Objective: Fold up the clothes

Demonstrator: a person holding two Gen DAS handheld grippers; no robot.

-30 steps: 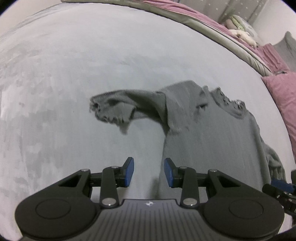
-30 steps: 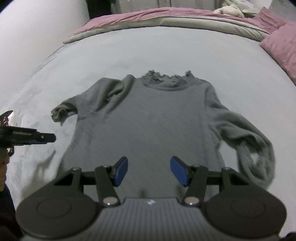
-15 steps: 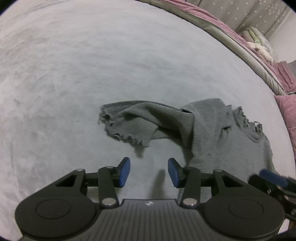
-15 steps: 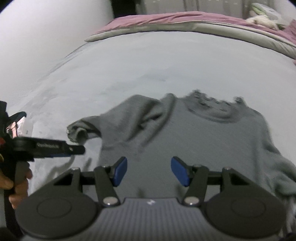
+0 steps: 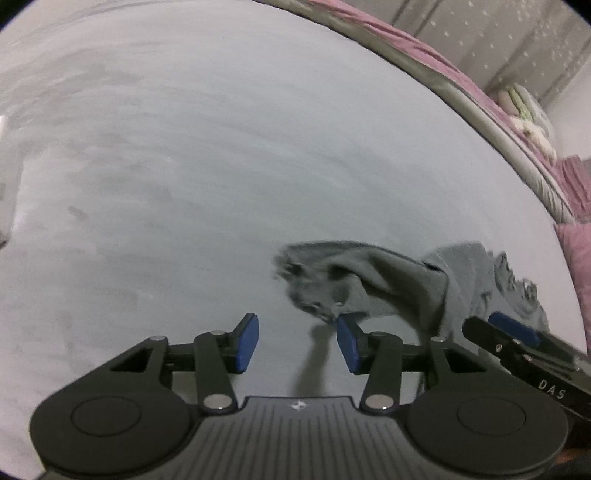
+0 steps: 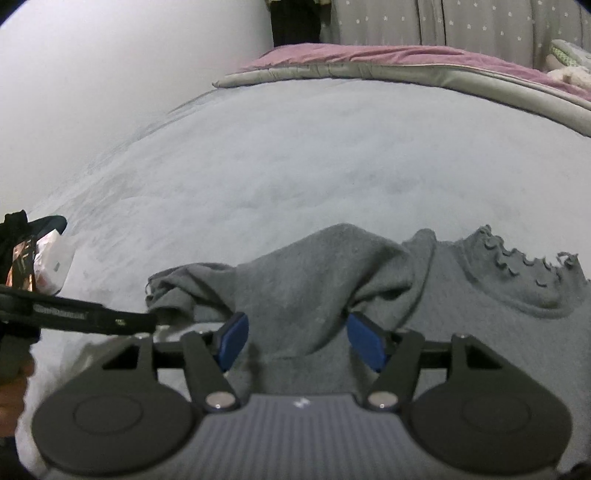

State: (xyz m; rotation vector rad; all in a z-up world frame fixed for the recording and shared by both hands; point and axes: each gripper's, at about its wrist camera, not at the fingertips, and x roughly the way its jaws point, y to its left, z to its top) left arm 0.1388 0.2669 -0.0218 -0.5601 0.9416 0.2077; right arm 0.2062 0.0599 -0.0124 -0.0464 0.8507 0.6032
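Pale grey bedding (image 5: 221, 166) covers a wide bed and carries a grey sweater (image 6: 461, 306) spread flat on it, frilled collar pointing toward the far side, where a pink quilt (image 6: 369, 55) with a grey border lies folded back.

Only the right wrist view shows the collar ruffles and the body of the sweater clearly; it also shows a white wall at left and a star-dotted grey curtain (image 6: 480, 22) behind the bed. In that view the right gripper (image 6: 297, 341) hangs over the sweater where the sleeve (image 6: 314, 273) meets the body, its blue pads spread with only a stretch of fabric seen between them, none of it pinched; its jaws have just been opening. The left gripper's black finger reaches in from the left edge toward the cuff.

The left wrist view is blurred, yet it alone shows the great open expanse of bare bedding to the left of the garment. There the left gripper (image 5: 297, 343) stands spread over bare bedding, its jaws having just been opening, with the ruffled cuff (image 5: 314, 284) just beyond its right pad. The right gripper's finger enters at the lower right.

Bare bedding surrounds the sleeve on its far and left sides.
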